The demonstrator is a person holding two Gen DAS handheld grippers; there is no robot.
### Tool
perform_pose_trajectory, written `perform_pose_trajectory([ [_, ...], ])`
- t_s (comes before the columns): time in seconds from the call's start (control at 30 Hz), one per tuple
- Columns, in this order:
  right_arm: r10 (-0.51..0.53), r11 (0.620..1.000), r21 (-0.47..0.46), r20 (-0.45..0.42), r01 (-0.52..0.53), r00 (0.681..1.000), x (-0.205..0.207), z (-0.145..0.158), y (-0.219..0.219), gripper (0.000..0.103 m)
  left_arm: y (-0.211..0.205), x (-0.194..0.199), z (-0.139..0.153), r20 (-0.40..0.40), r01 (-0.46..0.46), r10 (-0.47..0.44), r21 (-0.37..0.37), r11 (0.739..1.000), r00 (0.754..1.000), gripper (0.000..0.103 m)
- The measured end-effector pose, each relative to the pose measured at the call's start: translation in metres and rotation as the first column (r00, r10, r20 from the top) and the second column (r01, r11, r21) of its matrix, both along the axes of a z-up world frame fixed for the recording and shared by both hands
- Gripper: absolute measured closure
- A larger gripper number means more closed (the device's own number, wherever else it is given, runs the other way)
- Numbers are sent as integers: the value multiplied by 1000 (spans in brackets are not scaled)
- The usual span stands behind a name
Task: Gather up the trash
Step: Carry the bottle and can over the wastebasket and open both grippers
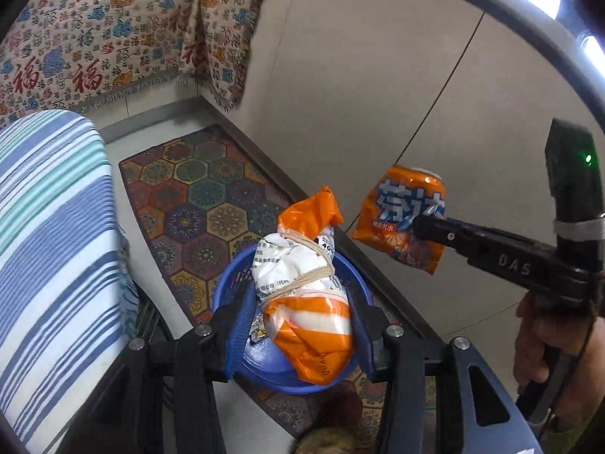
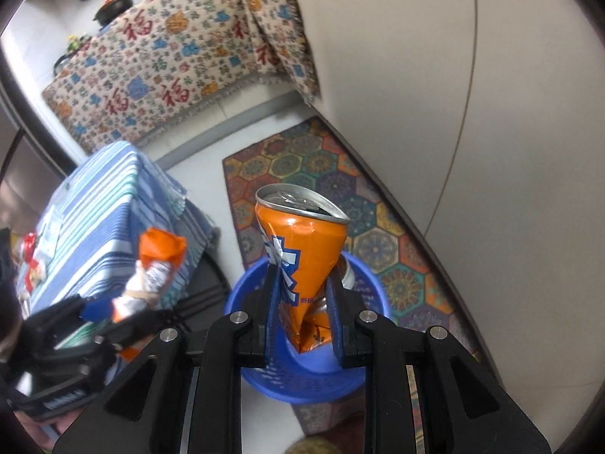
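An orange and white snack bag [image 1: 302,302], bound with rubber bands, stands between the pads of my left gripper [image 1: 302,340], which is shut on it. It hangs over a blue plastic basket [image 1: 227,287] on the floor. To its right, my right gripper [image 1: 419,227] is shut on a crushed orange soda can [image 1: 401,219]. In the right wrist view the can [image 2: 302,249] sits upright between the pads of the right gripper [image 2: 304,317], above the basket [image 2: 302,382]. The left gripper [image 2: 113,316] with the bag [image 2: 155,268] is at lower left.
The basket stands on a hexagon-patterned rug [image 1: 196,196] along a pale wall [image 1: 378,94]. A blue-striped cloth [image 1: 53,227] covers a surface at left, with small red items [image 2: 30,249] on it. A flowered cover [image 1: 94,38] drapes furniture behind. A hand [image 1: 548,340] holds the right gripper.
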State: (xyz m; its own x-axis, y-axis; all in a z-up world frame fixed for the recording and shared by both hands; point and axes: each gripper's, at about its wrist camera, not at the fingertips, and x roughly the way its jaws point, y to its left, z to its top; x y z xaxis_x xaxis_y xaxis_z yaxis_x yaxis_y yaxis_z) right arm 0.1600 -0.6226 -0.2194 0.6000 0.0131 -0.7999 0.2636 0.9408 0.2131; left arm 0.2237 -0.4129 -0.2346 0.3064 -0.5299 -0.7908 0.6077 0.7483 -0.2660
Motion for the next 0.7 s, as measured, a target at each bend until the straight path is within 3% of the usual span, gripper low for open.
perform_pose_trajectory([
  [0.37, -31, 999, 30, -32, 32, 999, 6, -10, -8, 79, -32, 11, -35, -33, 37, -36, 51, 998, 999, 52],
  [0.5, -51, 998, 42, -13, 52, 999, 12, -8, -9, 73, -39, 15, -43, -42, 60, -58, 55, 997, 997, 42],
  [0.57, -60, 997, 45, 0, 59, 998, 12, -7, -8, 61, -42, 17, -46, -38, 58, -56, 58, 997, 998, 35],
  [0.7, -69, 997, 38, 25, 68, 997, 10, -1, -8, 60, -39, 24, -46, -42, 31, -29, 50, 998, 999, 35],
])
